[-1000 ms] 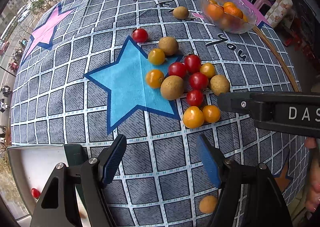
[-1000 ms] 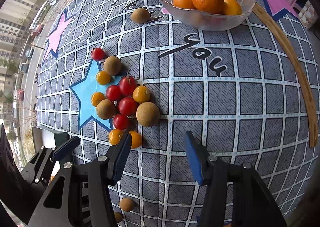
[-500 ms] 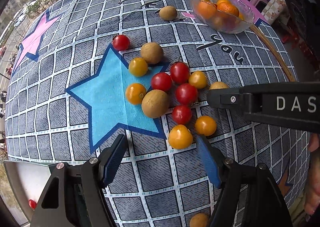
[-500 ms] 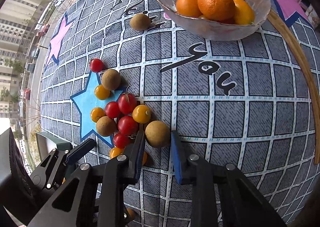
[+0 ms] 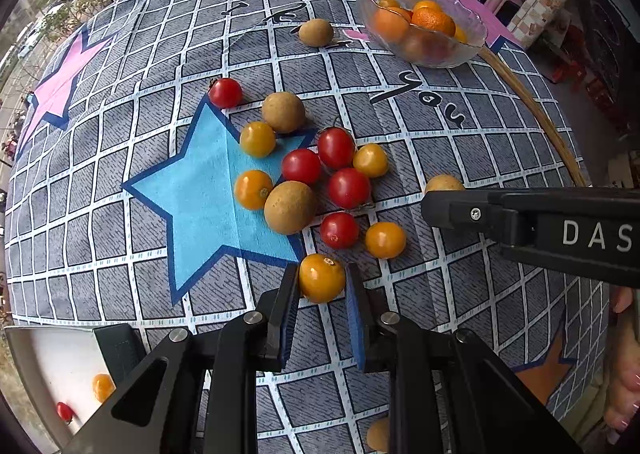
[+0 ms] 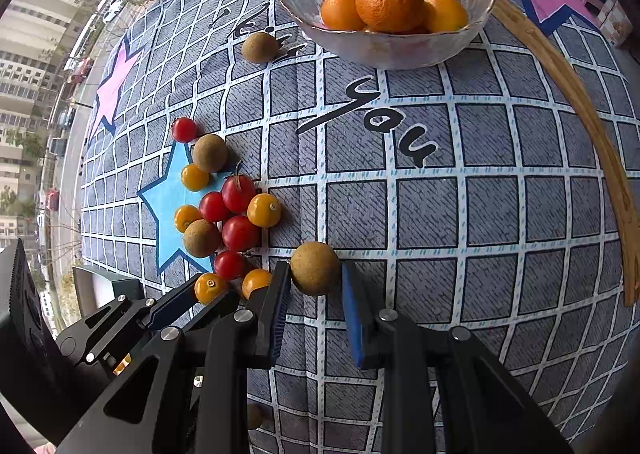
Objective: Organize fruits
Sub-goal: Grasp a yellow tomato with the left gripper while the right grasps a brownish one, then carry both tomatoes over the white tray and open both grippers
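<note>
Red and yellow cherry tomatoes and brown longans lie in a cluster (image 5: 312, 174) on the checked tablecloth. My left gripper (image 5: 322, 280) is shut on a yellow cherry tomato (image 5: 321, 277) at the cluster's near edge. My right gripper (image 6: 314, 274) is shut on a brown longan (image 6: 315, 268) at the cluster's right side; this gripper's arm shows in the left wrist view (image 5: 540, 226), with the longan (image 5: 443, 184) peeking behind it. A glass bowl (image 6: 472, 34) of oranges stands at the back right.
A lone longan (image 6: 260, 47) lies near the bowl. A white tray (image 5: 48, 366) at the lower left holds a red and a yellow tomato. Another small fruit (image 5: 378, 434) lies near the front edge. A wooden hoop (image 6: 592, 126) curves along the right.
Both grippers moved forward to the cluster and closed: the left from wide open onto the yellow tomato, the right from partly closed onto the longan.
</note>
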The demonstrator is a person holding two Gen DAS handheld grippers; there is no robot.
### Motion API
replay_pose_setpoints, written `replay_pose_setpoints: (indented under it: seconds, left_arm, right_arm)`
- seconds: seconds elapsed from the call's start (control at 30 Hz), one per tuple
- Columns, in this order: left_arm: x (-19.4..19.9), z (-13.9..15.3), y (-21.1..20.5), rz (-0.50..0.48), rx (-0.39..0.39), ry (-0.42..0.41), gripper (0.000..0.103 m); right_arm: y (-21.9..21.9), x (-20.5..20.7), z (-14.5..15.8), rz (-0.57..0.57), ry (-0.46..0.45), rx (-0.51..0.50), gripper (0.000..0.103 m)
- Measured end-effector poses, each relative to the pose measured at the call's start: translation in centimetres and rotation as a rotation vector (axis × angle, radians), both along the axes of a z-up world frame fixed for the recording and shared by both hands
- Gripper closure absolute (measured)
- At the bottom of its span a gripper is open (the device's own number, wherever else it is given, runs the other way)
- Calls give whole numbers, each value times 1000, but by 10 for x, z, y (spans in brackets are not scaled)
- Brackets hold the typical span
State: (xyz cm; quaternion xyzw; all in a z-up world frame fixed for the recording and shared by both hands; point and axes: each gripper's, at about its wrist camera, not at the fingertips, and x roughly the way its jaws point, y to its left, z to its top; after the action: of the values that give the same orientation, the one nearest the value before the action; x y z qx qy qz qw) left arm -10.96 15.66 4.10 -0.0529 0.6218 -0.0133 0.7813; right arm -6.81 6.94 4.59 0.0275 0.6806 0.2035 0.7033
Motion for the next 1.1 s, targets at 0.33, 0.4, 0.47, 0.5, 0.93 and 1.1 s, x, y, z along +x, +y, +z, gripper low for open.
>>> replay_pose_setpoints:
  seconds: [0.33,0.4,0.47,0.5,0.93,1.1]
  left_arm:
    - [-25,25,6,46,-46,-17,79]
    - [-35,28,11,57,-48,-18,79]
    - [-55,27,20,68,-50,-21,79]
    - [-61,28,21,73,-48,-21,79]
    - [-129,51,61,165,-39,-34,79]
    - [-151,57,77,212,-41,-40,79]
  right_arm:
    - [3,-32,14,19,-2,-2,75]
    - [5,-40,16,26,-1,-3,75]
    - [7,-48,18,37,1,-6,75]
    - [11,-52,19,42,2,-7,75]
    - [44,-101,36,150,-11,-21,75]
    - [63,-120,43,215,-19,-26,75]
